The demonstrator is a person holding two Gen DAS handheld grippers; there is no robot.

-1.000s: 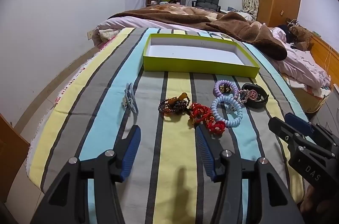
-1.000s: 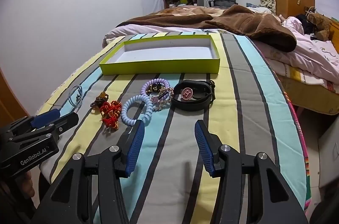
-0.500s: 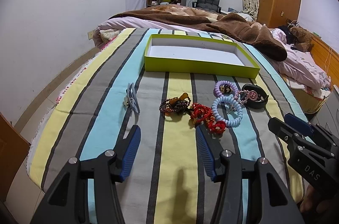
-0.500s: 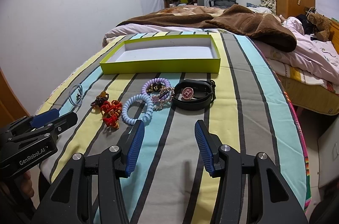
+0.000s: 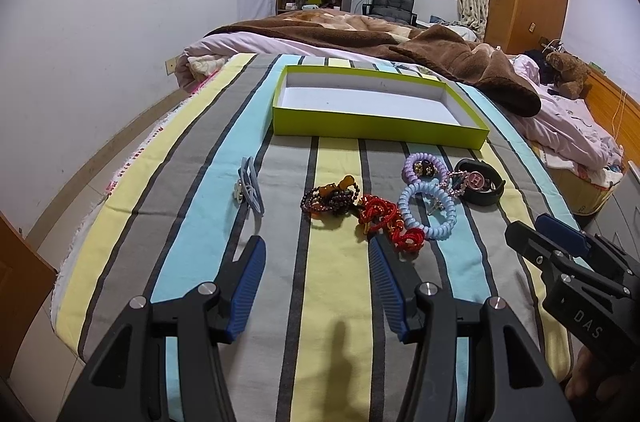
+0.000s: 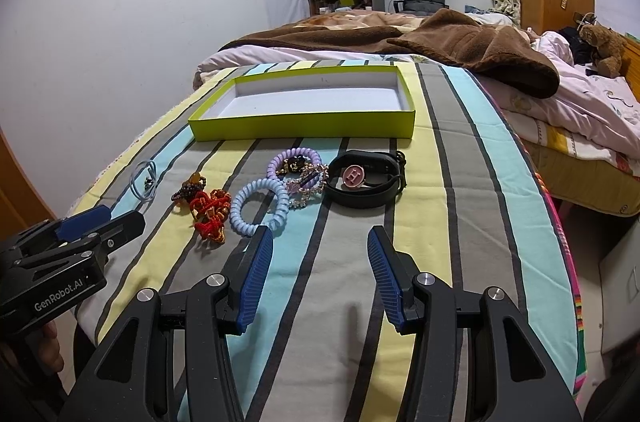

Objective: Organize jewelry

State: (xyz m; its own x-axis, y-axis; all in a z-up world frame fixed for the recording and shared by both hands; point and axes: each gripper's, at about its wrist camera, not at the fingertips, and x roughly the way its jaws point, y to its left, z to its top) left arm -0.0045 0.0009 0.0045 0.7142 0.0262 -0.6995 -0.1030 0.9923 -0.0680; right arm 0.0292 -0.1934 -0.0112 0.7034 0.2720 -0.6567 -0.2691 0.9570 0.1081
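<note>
Both open and empty: left hand-held gripper (image 5: 316,254) nearest red knotted bracelet (image 5: 386,220), right hand-held gripper (image 6: 320,246) nearest blue coil band (image 6: 260,200), short of green tray (image 5: 376,130).

nothing has changed: both grippers and all the jewelry lie as before.

The table's cloth (image 5: 192,222) was striped in yellow, grey, light blue and black. The tray (image 5: 376,130) was lime green outside and white inside; the coil bands (image 6: 260,206) were pale blue and lilac (image 6: 294,156), the knotted cord (image 6: 210,212) red, the strap (image 6: 368,190) black with a pink disc. Each tool (image 5: 316,278) was black with blue pads (image 5: 250,286).
</note>
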